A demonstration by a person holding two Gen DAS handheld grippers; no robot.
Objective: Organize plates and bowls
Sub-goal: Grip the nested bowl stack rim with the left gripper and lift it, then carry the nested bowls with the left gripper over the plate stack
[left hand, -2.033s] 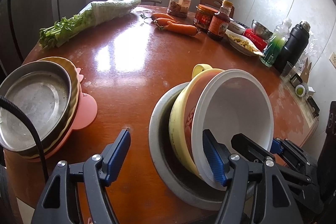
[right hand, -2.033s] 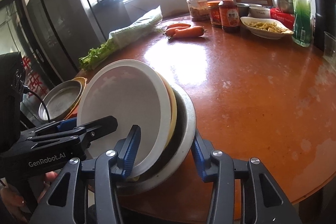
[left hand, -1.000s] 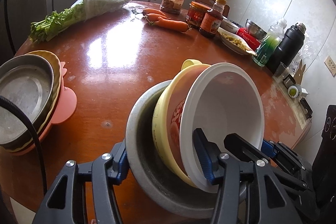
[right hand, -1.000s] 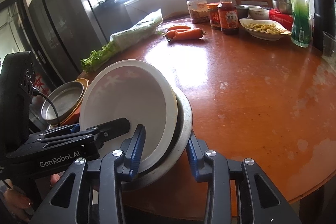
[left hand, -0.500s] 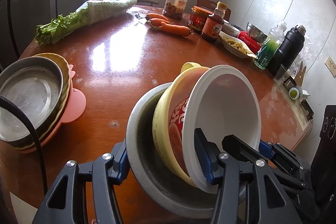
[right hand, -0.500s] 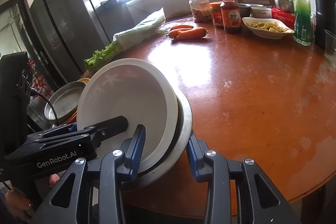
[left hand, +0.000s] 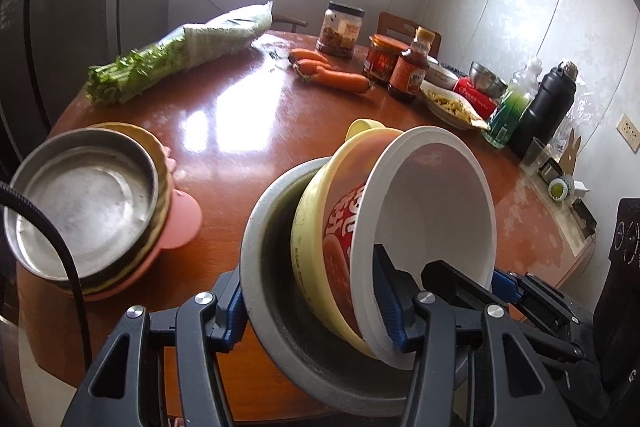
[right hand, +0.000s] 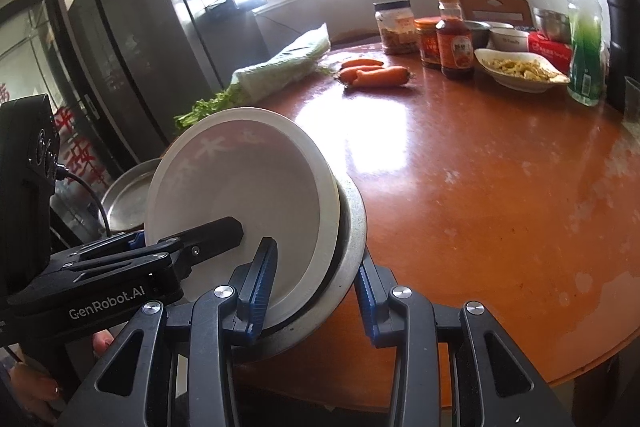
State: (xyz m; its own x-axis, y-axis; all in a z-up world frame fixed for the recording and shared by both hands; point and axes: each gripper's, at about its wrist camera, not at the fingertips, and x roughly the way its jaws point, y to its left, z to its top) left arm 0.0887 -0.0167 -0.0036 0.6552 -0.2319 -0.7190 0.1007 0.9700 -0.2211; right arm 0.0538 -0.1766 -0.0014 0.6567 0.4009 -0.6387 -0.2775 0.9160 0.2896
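A nested bowl stack hangs tilted near the table's front edge: a grey outer bowl (left hand: 276, 291), a yellow bowl (left hand: 316, 239) and a white bowl (left hand: 432, 203) with red print. My left gripper (left hand: 310, 291) is shut on it, one finger outside the grey wall and the other inside the white bowl. My right gripper (right hand: 314, 273) is shut on the same stack from the other side, across the white bowl (right hand: 240, 187) and grey rim (right hand: 356, 223). Each view shows the other gripper's finger inside the white bowl. A steel plate (left hand: 84, 203) tops a second pile at the left.
Bagged greens (left hand: 180, 63), carrots (left hand: 336, 75), jars and a sauce bottle (left hand: 408, 75), a dish of food (left hand: 452, 107), a green bottle (left hand: 512, 111) and a black flask (left hand: 548, 107) line the round table's far side. A dark fridge (right hand: 132, 27) stands left.
Two seconds ago my left gripper stood wide beside the grey bowl; it has since closed on the stack. The stack has risen slightly. The right gripper keeps its hold.
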